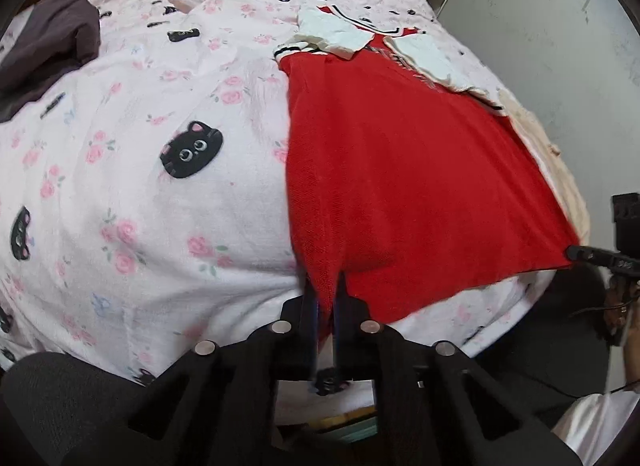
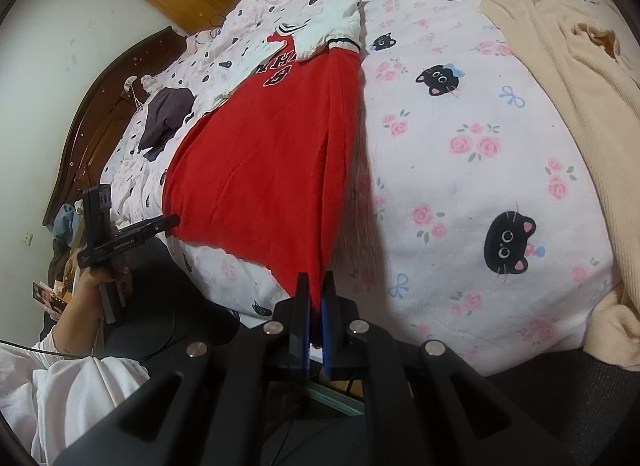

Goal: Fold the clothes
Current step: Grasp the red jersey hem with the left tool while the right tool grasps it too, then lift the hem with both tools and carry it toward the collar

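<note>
My left gripper (image 1: 325, 286) has its fingers clenched on the near hem corner of the red jersey (image 1: 400, 169); red fabric is bunched between them. My right gripper (image 2: 316, 286) is likewise pinching the other near hem corner of the same jersey, fingers closed on cloth. The jersey lies flat on the bed, spread over the pink cat-print bedspread (image 1: 140, 185), hem near, white sleeves (image 1: 332, 31) far, both folded in over the chest. White lettering (image 2: 280, 65) shows in the right wrist view. A beige knit sweater (image 2: 560, 77) lies on the bedspread, well apart from the jersey. A dark garment (image 1: 48, 45) sits crumpled on the bed's far side. Wooden headboard (image 2: 92, 125) at the end.
</note>
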{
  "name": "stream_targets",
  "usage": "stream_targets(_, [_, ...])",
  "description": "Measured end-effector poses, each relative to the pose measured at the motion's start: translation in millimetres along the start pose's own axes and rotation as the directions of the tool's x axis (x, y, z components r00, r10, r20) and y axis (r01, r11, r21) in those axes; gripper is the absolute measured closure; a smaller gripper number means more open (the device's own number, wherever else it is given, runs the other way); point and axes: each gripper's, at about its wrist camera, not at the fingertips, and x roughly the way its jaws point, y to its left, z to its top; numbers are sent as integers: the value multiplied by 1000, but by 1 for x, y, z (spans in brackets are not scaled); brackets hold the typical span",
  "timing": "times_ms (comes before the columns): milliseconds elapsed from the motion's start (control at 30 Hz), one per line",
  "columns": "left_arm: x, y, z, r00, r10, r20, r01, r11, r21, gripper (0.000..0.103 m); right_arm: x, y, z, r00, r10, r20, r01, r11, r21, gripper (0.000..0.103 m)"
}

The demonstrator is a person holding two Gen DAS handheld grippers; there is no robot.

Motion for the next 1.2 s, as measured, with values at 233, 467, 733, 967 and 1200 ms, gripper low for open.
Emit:
stream_targets(233, [-20,-10,1,996,-71,50,71,997,2,101,-5,2,-1,1000,5,17,-5,1000,1,98])
stream_targets(467, [-48,-5,19,979,-172,106,178,983,-54,102,-21,0,8,995,78,65,-81,996,41,98])
stream_targets(733, [-55,3,40,963,-227,146,242,965,-98,101,-31,6,36,987,126,100,-132,990,49,98])
stream_targets(967, [-55,17,59,950,-259,174,286,947,-149,102,-40,10,69,979,163,123,-171,984,56,98])
stream_targets(1200, [-50,28,91,944,-260,202,297,938,-181,102,-45,2,107,964,213,160,-229,969,92,98])
